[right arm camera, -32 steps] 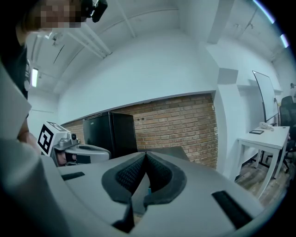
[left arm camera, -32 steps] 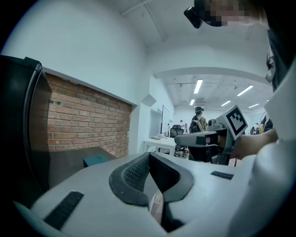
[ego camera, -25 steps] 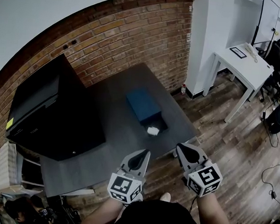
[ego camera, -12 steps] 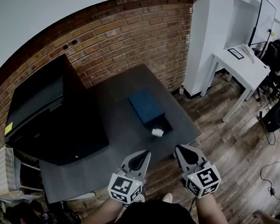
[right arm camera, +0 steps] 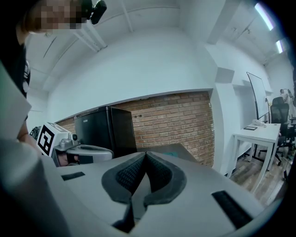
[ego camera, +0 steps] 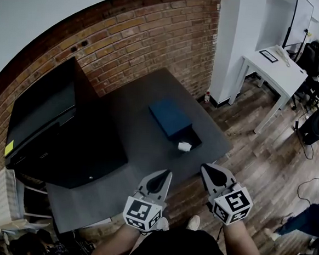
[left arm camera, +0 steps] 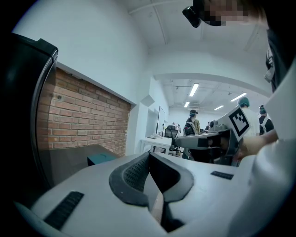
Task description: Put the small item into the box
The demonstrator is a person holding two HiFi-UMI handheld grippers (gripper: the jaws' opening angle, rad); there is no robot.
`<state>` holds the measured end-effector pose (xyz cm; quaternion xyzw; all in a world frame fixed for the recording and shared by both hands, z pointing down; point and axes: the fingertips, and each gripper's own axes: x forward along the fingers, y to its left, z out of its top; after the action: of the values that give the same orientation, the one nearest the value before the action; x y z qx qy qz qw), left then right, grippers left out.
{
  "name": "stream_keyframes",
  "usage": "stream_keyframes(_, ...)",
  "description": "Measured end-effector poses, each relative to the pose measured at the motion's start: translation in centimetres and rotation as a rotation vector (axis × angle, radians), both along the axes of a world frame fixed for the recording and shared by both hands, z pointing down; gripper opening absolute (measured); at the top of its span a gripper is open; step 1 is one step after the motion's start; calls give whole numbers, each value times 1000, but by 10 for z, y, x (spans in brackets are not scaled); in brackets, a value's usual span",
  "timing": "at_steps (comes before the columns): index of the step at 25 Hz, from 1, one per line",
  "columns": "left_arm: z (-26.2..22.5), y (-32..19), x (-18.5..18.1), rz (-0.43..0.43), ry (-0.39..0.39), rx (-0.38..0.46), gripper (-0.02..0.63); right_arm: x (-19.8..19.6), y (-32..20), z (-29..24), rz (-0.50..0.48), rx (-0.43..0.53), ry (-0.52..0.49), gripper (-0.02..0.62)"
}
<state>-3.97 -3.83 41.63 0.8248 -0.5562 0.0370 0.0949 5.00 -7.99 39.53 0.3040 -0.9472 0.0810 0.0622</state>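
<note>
A blue box (ego camera: 171, 118) lies on the dark grey table (ego camera: 130, 149), with a dark open part (ego camera: 194, 138) at its near right end. A small white item (ego camera: 184, 146) rests at that dark part's near edge. Whether it is inside I cannot tell. My left gripper (ego camera: 165, 175) hovers at the table's near edge, shut and empty. My right gripper (ego camera: 207, 170) is beside it over the floor, also shut with nothing between its pads. The box (left arm camera: 99, 158) shows small and far off in the left gripper view. Both jaw pairs meet at the tips.
A tall black cabinet (ego camera: 55, 127) stands at the table's left. A brick wall (ego camera: 149, 46) runs behind. A white desk (ego camera: 277, 62) and office chairs stand at the far right on the wooden floor (ego camera: 267, 160). A person's leg (ego camera: 306, 218) shows at the lower right.
Both grippers stay shut and almost still. The head view has shifted a little, so the box and item sit slightly further right. A person has come into view at the lower right.
</note>
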Motion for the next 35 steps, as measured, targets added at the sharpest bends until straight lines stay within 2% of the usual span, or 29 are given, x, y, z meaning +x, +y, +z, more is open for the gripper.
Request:
stream_keyframes(15, 4, 24, -23, 1, 6, -6, 34, -22, 25, 6, 0, -9, 13, 18)
stream_keyframes(35, 1, 43, -28, 11, 9, 7, 34, -27, 46, 0, 7, 5, 14, 18)
